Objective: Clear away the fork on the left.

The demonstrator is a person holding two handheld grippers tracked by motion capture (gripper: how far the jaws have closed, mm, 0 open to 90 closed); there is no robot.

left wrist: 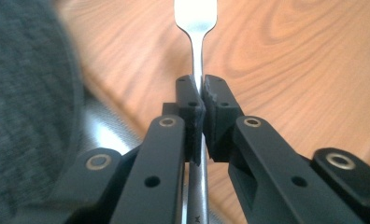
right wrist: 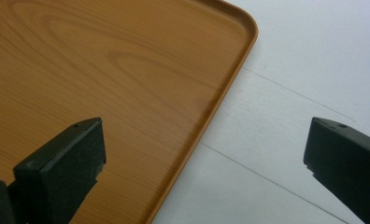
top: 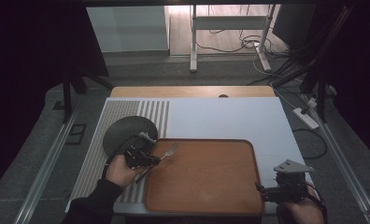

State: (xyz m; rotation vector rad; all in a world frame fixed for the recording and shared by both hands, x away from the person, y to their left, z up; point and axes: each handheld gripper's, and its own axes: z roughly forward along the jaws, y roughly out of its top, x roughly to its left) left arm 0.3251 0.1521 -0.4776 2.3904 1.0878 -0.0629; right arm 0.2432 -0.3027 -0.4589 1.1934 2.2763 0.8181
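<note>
1. The left gripper (top: 151, 158) is squeezed tight on the handle of a silver fork (top: 170, 150). In the left gripper view, the black pads (left wrist: 191, 112) press on the thin handle from both sides.
2. The fork (left wrist: 195, 18) sticks out past the jaws, and its wide end is over the wooden tray (top: 206, 196). The other end of the handle pokes back under the gripper.
3. The person's left hand (top: 120, 171) holds this gripper at the tray's left edge, near the far left corner.
4. Just beside that hand lies a round dark mat (top: 122, 130). It rests on the striped part of the white desk (top: 220, 116).
5. The right gripper (top: 267, 190) is wide open with nothing between its jaws. It sits at the tray's near right corner, held by the right hand (top: 300, 212).
6. In the right gripper view, one jaw is over the tray (right wrist: 103, 70) and the other is over the desk (right wrist: 290, 56).
</note>
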